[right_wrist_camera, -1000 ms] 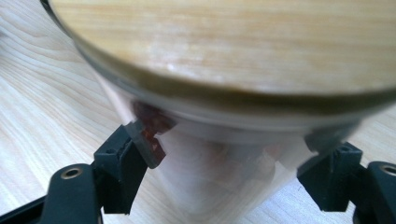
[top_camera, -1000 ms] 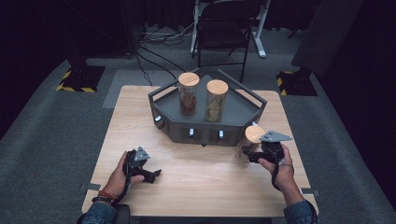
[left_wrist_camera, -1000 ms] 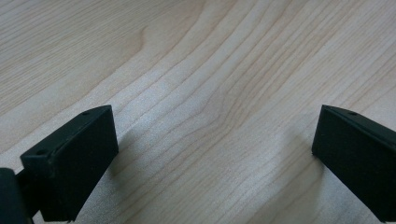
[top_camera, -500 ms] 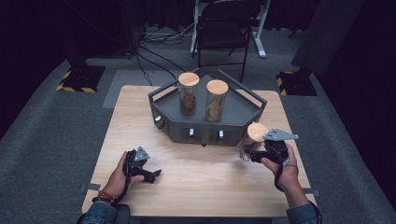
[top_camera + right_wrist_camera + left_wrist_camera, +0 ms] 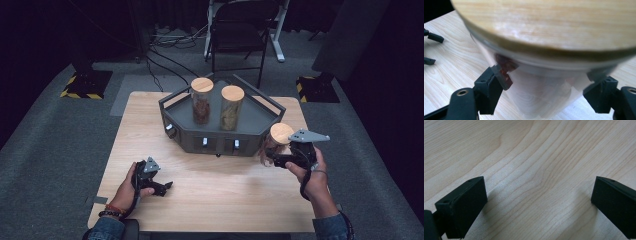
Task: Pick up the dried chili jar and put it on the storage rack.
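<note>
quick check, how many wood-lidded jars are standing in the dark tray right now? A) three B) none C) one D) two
D: two jars stand upright in the tray; a third jar is off the tray's right end, clamped in the right tool, as the right gripper view also shows.
</note>
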`<state>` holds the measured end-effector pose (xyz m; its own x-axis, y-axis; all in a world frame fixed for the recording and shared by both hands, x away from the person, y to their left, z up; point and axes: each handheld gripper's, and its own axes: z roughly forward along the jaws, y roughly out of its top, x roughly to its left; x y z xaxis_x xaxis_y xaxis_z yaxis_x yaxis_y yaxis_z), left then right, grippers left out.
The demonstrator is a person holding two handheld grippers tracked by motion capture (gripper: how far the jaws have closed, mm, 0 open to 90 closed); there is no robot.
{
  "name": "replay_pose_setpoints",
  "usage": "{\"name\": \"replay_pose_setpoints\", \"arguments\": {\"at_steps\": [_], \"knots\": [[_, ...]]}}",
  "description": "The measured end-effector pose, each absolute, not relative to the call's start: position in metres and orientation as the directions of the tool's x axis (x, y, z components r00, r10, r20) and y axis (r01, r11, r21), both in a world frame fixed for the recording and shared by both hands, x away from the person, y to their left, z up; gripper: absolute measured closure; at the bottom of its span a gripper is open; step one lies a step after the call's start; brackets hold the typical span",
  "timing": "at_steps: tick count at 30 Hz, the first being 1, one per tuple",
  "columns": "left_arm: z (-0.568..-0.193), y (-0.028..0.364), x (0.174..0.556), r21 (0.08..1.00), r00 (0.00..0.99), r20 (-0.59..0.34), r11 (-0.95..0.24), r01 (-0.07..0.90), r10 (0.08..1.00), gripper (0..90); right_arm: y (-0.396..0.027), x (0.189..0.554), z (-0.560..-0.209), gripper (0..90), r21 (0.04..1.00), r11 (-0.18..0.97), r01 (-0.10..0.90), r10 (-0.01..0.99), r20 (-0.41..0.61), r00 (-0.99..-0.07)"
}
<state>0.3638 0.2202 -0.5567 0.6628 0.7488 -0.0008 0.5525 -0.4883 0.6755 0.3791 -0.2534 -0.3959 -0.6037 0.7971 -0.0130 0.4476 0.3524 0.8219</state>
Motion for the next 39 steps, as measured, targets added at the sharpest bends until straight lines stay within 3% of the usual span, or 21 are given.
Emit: {"name": "replay_pose_setpoints", "arguments": {"at_steps": [19, 39], "knots": [[-0.557, 0.220, 0.364, 0.676, 0.663, -0.001, -0.488, 0.552, 0.749, 0.0, -0.254, 0.395, -0.347, 25.2, 0.847, 0.331, 0.417, 0.810, -0.029, -0.585], [-0.557, 0.220, 0.364, 0.676, 0.663, -0.001, -0.488, 0.552, 0.749, 0.0, -0.243, 0.429, -0.322, 25.2, 0.849, 0.341, 0.405, 0.823, -0.060, -0.565]]}}
